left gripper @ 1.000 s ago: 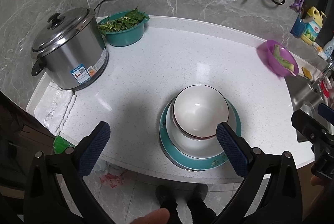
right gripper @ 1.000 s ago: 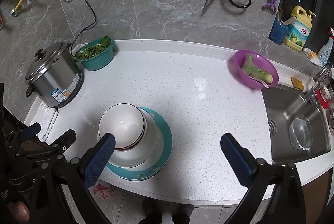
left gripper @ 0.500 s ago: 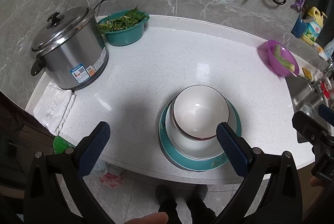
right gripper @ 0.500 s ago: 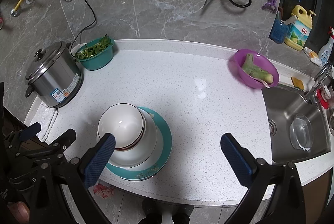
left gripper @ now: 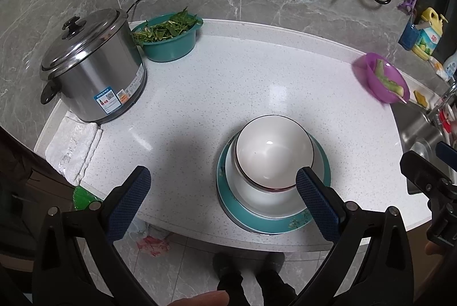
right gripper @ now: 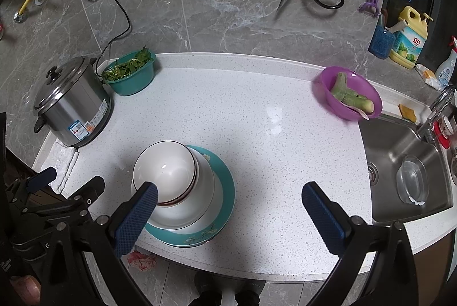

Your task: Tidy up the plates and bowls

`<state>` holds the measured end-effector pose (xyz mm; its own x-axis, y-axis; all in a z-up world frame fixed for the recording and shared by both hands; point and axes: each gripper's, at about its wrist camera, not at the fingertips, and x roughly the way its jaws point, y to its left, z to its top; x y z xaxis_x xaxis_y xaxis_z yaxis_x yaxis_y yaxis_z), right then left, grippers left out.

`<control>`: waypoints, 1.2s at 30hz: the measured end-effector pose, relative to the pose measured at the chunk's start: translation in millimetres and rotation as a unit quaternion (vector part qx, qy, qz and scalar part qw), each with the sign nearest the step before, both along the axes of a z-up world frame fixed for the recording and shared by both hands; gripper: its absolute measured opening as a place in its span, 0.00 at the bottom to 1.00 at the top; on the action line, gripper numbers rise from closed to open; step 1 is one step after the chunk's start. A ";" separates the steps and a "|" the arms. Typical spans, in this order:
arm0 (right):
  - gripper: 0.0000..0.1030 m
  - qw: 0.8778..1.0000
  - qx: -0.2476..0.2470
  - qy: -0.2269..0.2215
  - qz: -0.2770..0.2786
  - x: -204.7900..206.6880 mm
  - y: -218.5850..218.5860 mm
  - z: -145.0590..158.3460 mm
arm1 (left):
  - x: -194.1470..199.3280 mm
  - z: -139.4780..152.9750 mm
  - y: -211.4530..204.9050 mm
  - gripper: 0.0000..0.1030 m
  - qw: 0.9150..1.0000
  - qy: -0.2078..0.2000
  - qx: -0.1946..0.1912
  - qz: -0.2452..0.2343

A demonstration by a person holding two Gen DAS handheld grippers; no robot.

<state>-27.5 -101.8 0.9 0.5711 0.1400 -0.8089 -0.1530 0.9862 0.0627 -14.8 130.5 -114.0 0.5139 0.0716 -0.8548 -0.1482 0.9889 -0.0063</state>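
i have both tools hovering at the near edge of the counter. the stack sits just ahead of the left gripper, off toward its right finger, whose pad overlaps the rim of the top bowl in that view; from the right gripper the same stack lies ahead and to its left, with the left finger over the bowl's near side. whether either pad actually touches the bowl, i cannot tell. both sets of jaws are spread wide and carry nothing.

the stack is round, so no long axis to line up with: a white bowl nested in a larger white bowl, on a teal plate. it looks already gathered. by my judgement the left tool is slightly nearer.

the white speckled counter is bare and glossy ahead of both tools. the steel pot and green basin lie far ahead-left, the purple bowl and sink ahead-right, all well apart from the stack.
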 end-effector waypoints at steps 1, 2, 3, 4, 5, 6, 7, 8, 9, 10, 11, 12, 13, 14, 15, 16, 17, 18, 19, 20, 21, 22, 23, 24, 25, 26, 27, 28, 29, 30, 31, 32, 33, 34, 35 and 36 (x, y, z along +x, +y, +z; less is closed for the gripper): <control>1.00 1.000 0.000 0.000 0.000 -0.2 0.1 0.0 | 0.1 0.2 -0.1 1.00 1.000 0.000 0.000 0.000; 1.00 1.000 0.000 0.000 0.000 -0.7 0.0 0.1 | 0.0 0.2 -0.2 1.00 1.000 0.000 0.000 0.000; 1.00 1.000 0.000 0.000 -0.001 -0.1 0.1 0.0 | 0.4 0.0 -0.3 1.00 1.000 0.000 -0.001 0.000; 1.00 1.000 0.000 0.000 0.000 0.0 0.0 0.0 | 0.4 0.0 -0.1 1.00 1.000 -0.001 -0.001 0.000; 1.00 1.000 0.000 0.000 0.000 0.0 -0.1 0.0 | 0.5 -0.1 -0.1 1.00 1.000 0.000 0.000 0.001; 1.00 1.000 0.000 0.000 0.000 0.2 -0.2 0.0 | 0.6 -0.1 0.2 1.00 1.000 0.000 0.000 0.000; 1.00 1.000 0.000 0.000 0.000 0.2 -0.2 0.0 | 0.4 0.0 0.1 1.00 1.000 0.000 -0.001 0.000; 1.00 1.000 0.000 0.000 0.000 0.0 -0.2 -0.1 | 0.4 0.0 -0.2 1.00 1.000 0.000 -0.001 0.000; 1.00 1.000 0.000 0.000 0.000 0.4 -0.3 0.0 | 0.1 0.1 -0.4 1.00 1.000 0.000 0.000 0.000; 1.00 1.000 0.000 0.000 0.000 0.4 -0.4 0.0 | 0.0 0.0 -0.3 1.00 1.000 0.000 0.001 0.000; 1.00 1.000 0.000 0.000 0.000 0.2 -0.3 0.1 | 0.1 -0.1 -0.5 1.00 1.000 0.000 0.001 0.000; 1.00 1.000 0.000 0.000 0.000 0.4 -0.4 0.1 | 0.0 -0.1 -0.7 1.00 1.000 0.000 0.001 0.000; 1.00 1.000 0.000 0.000 0.000 0.4 -0.5 0.1 | 0.3 -0.2 -1.0 1.00 1.000 0.000 0.001 -0.001; 1.00 1.000 0.000 0.000 0.000 0.2 -0.6 0.1 | 0.2 0.0 -1.5 1.00 1.000 0.000 0.002 -0.002; 1.00 1.000 0.000 0.000 0.001 0.5 -0.7 0.1 | 0.4 -0.1 -1.4 1.00 1.000 0.000 0.003 -0.002; 1.00 1.000 0.000 0.000 0.001 0.5 -0.8 0.1 | 0.4 -0.1 -1.5 1.00 1.000 0.000 0.002 -0.003; 1.00 1.000 0.000 0.000 0.001 0.4 -0.9 0.2 | 0.3 -0.2 -1.4 1.00 1.000 0.000 0.003 -0.003; 1.00 1.000 0.000 0.000 0.001 0.3 -0.9 0.2 | 0.5 -0.2 -1.3 1.00 1.000 0.000 0.003 -0.003; 1.00 1.000 0.000 0.000 0.001 0.3 -0.9 0.2 | 0.0 -0.1 -1.4 1.00 1.000 0.000 0.003 -0.003; 1.00 1.000 0.000 0.000 0.001 0.1 -0.9 0.2 | -0.1 -0.1 -1.5 1.00 1.000 0.000 0.003 -0.003; 1.00 1.000 0.000 0.000 0.001 0.2 -1.0 0.2 | -0.1 -0.2 -1.5 1.00 1.000 0.000 0.003 -0.002; 1.00 1.000 0.000 0.000 0.001 0.2 -1.0 0.2 | -0.1 -0.2 -1.5 1.00 1.000 0.000 0.003 -0.002; 1.00 1.000 0.000 0.000 0.001 0.0 -1.1 0.1 | 0.0 -0.3 -1.4 1.00 1.000 0.000 0.003 -0.003; 1.00 1.000 0.000 0.000 0.001 0.3 -1.2 0.1 | -0.3 0.0 -1.0 1.00 1.000 0.000 0.003 -0.003; 1.00 1.000 0.000 0.000 0.001 0.2 -1.2 0.1 | -0.3 -0.1 -1.0 1.00 1.000 0.000 0.003 -0.003; 1.00 1.000 0.000 0.000 0.001 0.3 -1.2 0.1 | -0.6 -0.1 -1.4 1.00 1.000 0.000 0.003 -0.003; 1.00 1.000 0.000 0.000 0.001 0.3 -1.3 0.1 | -0.7 -0.2 -1.4 1.00 1.000 0.001 0.004 -0.003; 1.00 1.000 0.000 0.000 0.001 0.2 -1.3 0.2 | -1.0 -0.1 -1.6 1.00 1.000 0.001 0.003 -0.002; 1.00 1.000 0.000 0.000 0.001 0.3 -1.4 0.1 | -1.1 0.0 -1.9 1.00 1.000 0.000 0.003 -0.002; 1.00 1.000 0.000 0.000 0.001 0.3 -1.4 0.1 | -1.3 0.4 -1.6 1.00 1.000 0.000 0.003 -0.002; 1.00 1.000 0.000 0.000 0.001 0.1 -1.4 0.0 | -1.5 0.4 -1.4 1.00 1.000 0.000 0.003 -0.001; 1.00 1.000 0.000 0.000 0.001 0.0 -1.5 -0.1 | -1.3 0.5 -0.6 1.00 1.000 0.000 0.002 -0.002; 1.00 1.000 0.000 0.000 0.001 0.2 -1.4 0.1 | -1.2 0.5 -0.5 1.00 1.000 0.000 0.003 -0.002; 1.00 1.000 0.000 0.000 0.001 0.3 -1.5 0.1 | -1.0 0.4 -0.4 1.00 1.000 0.000 0.003 -0.002; 1.00 1.000 0.000 0.000 0.001 0.2 -1.5 0.1 | -1.0 0.1 0.1 1.00 1.000 0.001 0.003 -0.002; 1.00 1.000 0.000 0.000 0.001 0.1 -1.5 0.0 | -1.0 0.0 0.3 1.00 1.000 0.001 0.003 -0.002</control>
